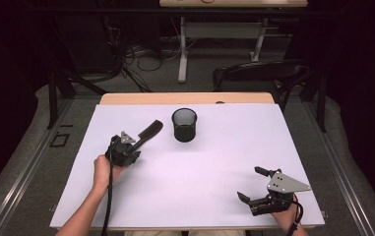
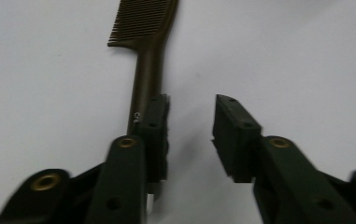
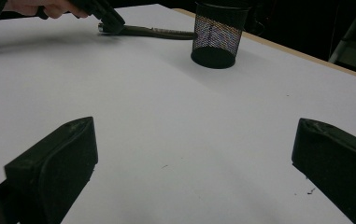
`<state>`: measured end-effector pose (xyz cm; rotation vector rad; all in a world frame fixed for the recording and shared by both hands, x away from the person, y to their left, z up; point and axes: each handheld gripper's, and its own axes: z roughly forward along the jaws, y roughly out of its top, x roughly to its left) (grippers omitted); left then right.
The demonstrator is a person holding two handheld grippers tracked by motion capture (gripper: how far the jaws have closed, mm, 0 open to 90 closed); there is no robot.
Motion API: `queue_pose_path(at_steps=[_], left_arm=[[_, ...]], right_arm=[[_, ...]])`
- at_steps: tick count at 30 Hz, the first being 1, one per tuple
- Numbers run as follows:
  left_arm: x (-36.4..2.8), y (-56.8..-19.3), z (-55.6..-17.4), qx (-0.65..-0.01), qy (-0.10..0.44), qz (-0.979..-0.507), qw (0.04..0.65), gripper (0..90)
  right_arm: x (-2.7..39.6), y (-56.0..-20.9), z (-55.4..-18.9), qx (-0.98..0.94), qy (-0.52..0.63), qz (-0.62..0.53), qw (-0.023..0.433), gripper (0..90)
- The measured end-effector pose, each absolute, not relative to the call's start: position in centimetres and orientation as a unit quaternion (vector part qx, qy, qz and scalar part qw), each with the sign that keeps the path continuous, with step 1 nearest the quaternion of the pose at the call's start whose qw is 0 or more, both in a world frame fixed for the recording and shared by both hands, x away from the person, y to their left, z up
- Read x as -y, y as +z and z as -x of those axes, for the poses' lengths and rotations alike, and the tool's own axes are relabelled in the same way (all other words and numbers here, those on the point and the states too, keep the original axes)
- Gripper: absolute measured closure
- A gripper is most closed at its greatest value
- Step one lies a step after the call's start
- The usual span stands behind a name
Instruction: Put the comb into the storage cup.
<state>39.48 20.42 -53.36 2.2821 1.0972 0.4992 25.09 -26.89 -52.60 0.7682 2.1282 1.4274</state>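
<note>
High view: a white worktop (image 1: 185, 187) carries a black mesh cup (image 1: 184, 125) near its far middle and a dark comb (image 1: 148, 133) lying just left of the cup, well short of touching it. The comb lies flat and slants, its toothed end toward the cup and its handle end toward the left gripper (image 1: 126, 147), which a hand (image 1: 104, 169) holds at the handle. The right gripper (image 1: 254, 184) rests low at the near right corner of the worktop, well apart from comb and cup, with a grey three-cornered plate on top.

In the left gripper view the comb (image 2: 146, 70) runs up and away from the fingers (image 2: 154, 126). They stand apart with a clear gap of bare worktop between them. The comb's handle lies along the outer side of the left finger, just beside or touching it, not in the gap; nothing is clamped.

In the right gripper view the right gripper's fingers (image 3: 59, 163) stand wide apart over bare worktop (image 3: 180, 140), with nothing between them. Farther off stand the cup (image 3: 215, 37), upright, and the comb (image 3: 157, 31) flat to its left, with the left gripper (image 3: 105, 18) at the comb's far end.
</note>
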Motion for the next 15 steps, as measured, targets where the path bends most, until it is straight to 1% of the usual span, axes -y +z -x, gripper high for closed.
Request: queue_pose_path(at_steps=[1,2,3,4,8,15], left_arm=[[-20.5,-53.1,-39.4,-0.407,0.182,-0.851,0.278,58.1],[-20.5,-52.9,-39.3,-0.405,0.181,-0.852,0.279,58.1],[-20.6,-52.7,-39.3,-0.401,0.174,-0.854,0.284,54.4],[-20.6,-52.5,-39.2,-0.401,0.169,-0.854,0.286,46.7],[-20.7,-51.7,-39.3,-0.393,0.163,-0.854,0.298,37.3],[-20.7,-51.2,-39.7,-0.395,0.164,-0.854,0.297,21.6]], right_arm=[[26.9,-52.6,-25.1,-0.774,0.519,-0.279,0.23,0.0],[26.9,-52.6,-25.1,-0.774,0.519,-0.279,0.23,0.0],[26.9,-52.6,-25.1,-0.775,0.518,-0.28,0.229,0.0],[26.8,-52.6,-25.1,-0.775,0.518,-0.28,0.228,0.0],[26.8,-52.6,-25.1,-0.775,0.518,-0.28,0.23,0.0],[26.9,-52.7,-25.2,-0.776,0.517,-0.28,0.23,0.0]])
